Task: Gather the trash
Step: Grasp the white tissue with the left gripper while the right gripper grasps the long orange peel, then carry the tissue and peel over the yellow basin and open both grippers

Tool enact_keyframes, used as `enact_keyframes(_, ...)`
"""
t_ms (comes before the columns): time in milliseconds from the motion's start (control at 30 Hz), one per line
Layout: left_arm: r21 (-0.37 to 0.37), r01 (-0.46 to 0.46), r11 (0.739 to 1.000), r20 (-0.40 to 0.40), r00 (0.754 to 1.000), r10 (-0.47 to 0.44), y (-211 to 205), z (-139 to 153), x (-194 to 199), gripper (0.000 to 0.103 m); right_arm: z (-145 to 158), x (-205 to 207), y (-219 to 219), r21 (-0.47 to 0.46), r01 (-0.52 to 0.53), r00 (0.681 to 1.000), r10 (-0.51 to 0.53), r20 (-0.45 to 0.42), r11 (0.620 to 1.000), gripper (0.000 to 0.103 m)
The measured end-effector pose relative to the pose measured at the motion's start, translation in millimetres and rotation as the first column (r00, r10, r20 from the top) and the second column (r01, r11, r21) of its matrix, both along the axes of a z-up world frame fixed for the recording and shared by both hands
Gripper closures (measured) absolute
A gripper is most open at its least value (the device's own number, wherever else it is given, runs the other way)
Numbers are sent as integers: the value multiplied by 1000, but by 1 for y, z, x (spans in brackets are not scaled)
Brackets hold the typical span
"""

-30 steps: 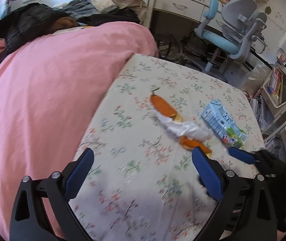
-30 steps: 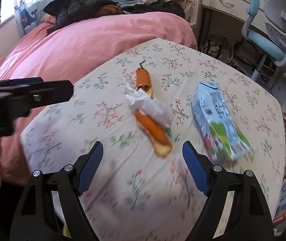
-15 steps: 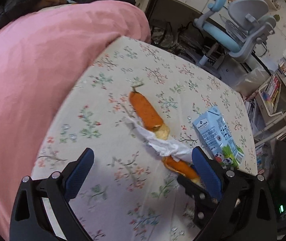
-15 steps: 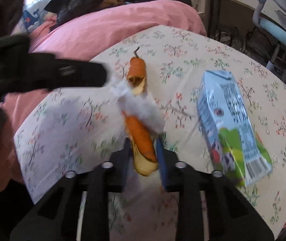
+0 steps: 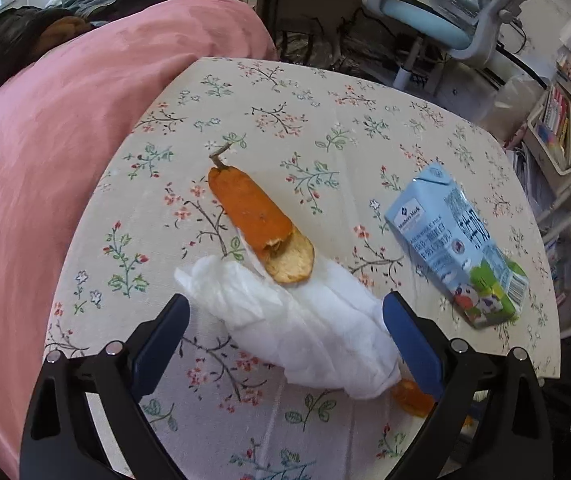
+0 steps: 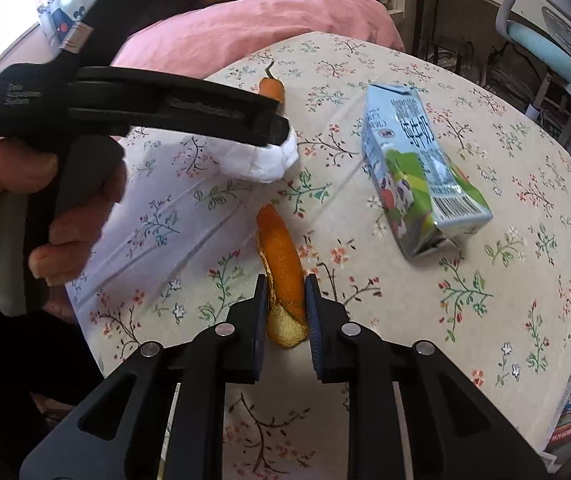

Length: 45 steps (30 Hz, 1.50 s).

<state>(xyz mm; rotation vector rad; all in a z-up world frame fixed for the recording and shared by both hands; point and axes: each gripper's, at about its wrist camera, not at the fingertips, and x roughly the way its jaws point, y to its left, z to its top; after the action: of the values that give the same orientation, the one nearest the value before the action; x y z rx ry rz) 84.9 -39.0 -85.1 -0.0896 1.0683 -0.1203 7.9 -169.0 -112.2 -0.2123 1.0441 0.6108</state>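
Observation:
On the floral tablecloth (image 5: pixel 325 120) lies a crumpled white tissue (image 5: pixel 305 320) between two orange peels. My left gripper (image 5: pixel 287 312) is open and straddles the tissue without pressing it; the far peel (image 5: pixel 249 208) with its stem lies just beyond. In the right wrist view the left gripper (image 6: pixel 277 132) hangs over the tissue (image 6: pixel 261 160). My right gripper (image 6: pixel 285 300) has its jaws closing on the near orange peel (image 6: pixel 281 256), both pads against its sides. A blue milk carton (image 6: pixel 417 168) lies on its side to the right, untouched.
A pink quilt (image 5: pixel 65 140) borders the table's left side, with dark clothes piled behind it. A blue office chair (image 5: pixel 445 12) and a bookshelf (image 5: pixel 557 128) stand past the far right edge. A hand (image 6: pixel 13 208) grips the left gripper's handle.
The left gripper has come forward and down until its open fingers flank the tissue. The right gripper, wide open a second ago, has shut around the near orange peel.

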Motion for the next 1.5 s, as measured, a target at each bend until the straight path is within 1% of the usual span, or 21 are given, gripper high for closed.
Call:
enact_keyframes(100, -38, 11, 999, -3, 1000, -12, 6, 5, -5, 9, 0, -1, -2, 3, -2, 1000, 2, -5, 1000, 86)
enact_keyframes(267, -41, 56, 998, -34, 998, -58, -5, -9, -5, 9, -2, -5, 1, -6, -13, 1000, 13, -23, 1000, 86)
enact_keyframes(367, 7, 100, 995, -4, 995, -100, -18, -10, -9, 10, -2, -6, -1, -9, -10, 1000, 10, -28, 1000, 86)
enact_keyframes(467, 51, 116, 992, 18, 993, -117, -22, -11, -13, 45, -1, -11, -6, 5, 2, 999, -1, -42, 1000, 86)
enact_keyframes(500, 55, 121, 991, 19, 992, -122, -22, -9, -14, 60, 0, -11, -8, 11, 5, 999, -5, -46, 1000, 86)
enact_keyframes(533, 31, 121, 992, 13, 992, -122, -18, -8, -14, 72, 0, -11, -9, 18, 10, 999, -9, -50, 1000, 86)
enact_keyframes(567, -4, 116, 993, 2, 993, -116, -14, -8, -14, 78, 2, -13, -12, 30, 17, 998, -15, -56, 999, 86)
enact_keyframes(633, -58, 101, 993, -14, 995, -102, -4, -8, -18, 85, 5, -16, -16, 64, 32, 997, -27, -69, 997, 86)
enact_keyframes(733, -118, 89, 989, -20, 996, -92, 7, -3, -32, 87, 10, -21, -21, 116, 54, 995, -45, -86, 992, 86)
enact_keyframes(833, -143, 94, 985, 12, 996, -94, 10, 9, -50, 88, 15, -30, -25, 162, 70, 994, -54, -100, 984, 86)
enact_keyframes(933, -171, 90, 981, 46, 995, -83, 15, 22, -70, 88, 22, -48, -25, 201, 67, 994, -49, -97, 977, 86)
enact_keyframes(1067, -200, 80, 976, 72, 995, -67, 21, 31, -98, 88, 30, -76, -24, 237, 58, 995, -38, -90, 970, 86)
enact_keyframes(1167, -192, 82, 978, 81, 994, -68, 20, 33, -120, 88, 36, -102, -23, 254, 52, 996, -33, -80, 966, 86)
enact_keyframes(1267, -162, 94, 982, 91, 993, -80, 18, 33, -146, 88, 38, -128, -20, 267, 42, 996, -21, -81, 963, 86)
enact_keyframes(1333, -122, 106, 987, 96, 991, -95, 14, 32, -163, 88, 34, -150, -17, 261, 38, 996, -15, -88, 965, 86)
enact_keyframes(1500, -84, 126, 988, 84, 989, -119, 12, 27, -194, 88, 19, -191, -14, 274, 57, 990, -19, -140, 960, 86)
